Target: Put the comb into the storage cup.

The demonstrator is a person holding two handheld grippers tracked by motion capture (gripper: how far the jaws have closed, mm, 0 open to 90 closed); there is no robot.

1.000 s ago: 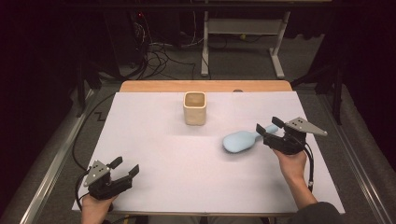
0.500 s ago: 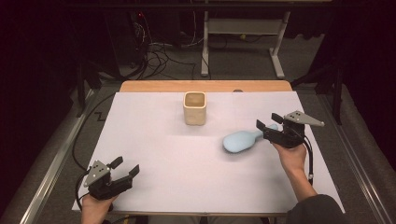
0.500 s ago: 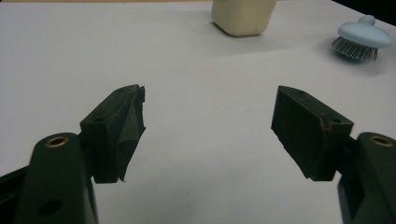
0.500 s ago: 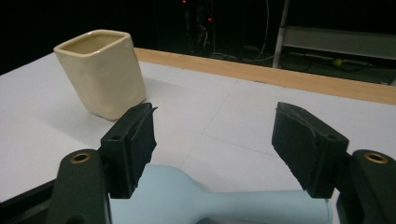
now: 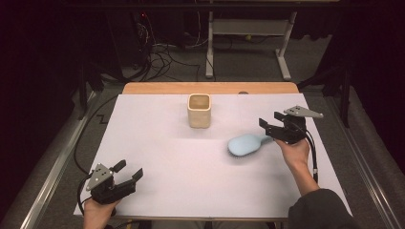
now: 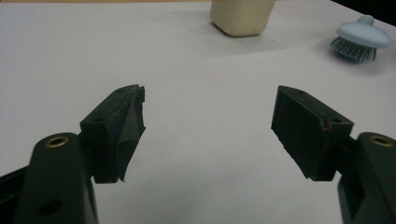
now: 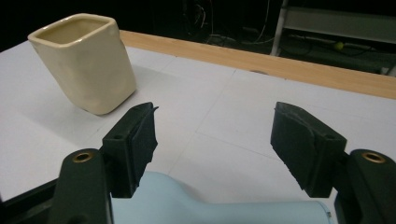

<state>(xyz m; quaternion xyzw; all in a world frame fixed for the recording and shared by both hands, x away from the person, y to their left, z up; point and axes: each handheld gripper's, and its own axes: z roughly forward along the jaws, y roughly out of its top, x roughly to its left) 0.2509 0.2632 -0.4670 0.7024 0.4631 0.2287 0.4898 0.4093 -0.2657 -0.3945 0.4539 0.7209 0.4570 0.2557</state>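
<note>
1. The light blue brush (image 5: 244,144) lies bristles down on the white sheet (image 5: 157,143) that covers the desk (image 5: 210,88), right of the middle, with its handle pointing toward the person's right hand (image 5: 293,151).
2. The right tongs (image 5: 271,125) sit at the handle end of the brush, jaws wide apart.
3. In the right gripper view the brush handle (image 7: 224,207) lies low between and beneath the two black jaws of the right tongs (image 7: 215,135); the pads are not pressing on it, so nothing is held.
4. The right jaws have not moved markedly in the last moment and still stand well apart.
5. A cream square cup (image 5: 199,110) stands upright at the far middle of the sheet, well apart from the brush; in the right gripper view the cup (image 7: 84,60) is ahead and to the left of the jaws.
6. The left tongs (image 5: 128,172) rest at the near left corner of the sheet, held by the left hand (image 5: 98,212), jaws wide and empty.
7. In the left gripper view the left tongs (image 6: 208,116) frame bare white sheet, with the cup (image 6: 242,16) and the brush (image 6: 359,42) far ahead.
</note>
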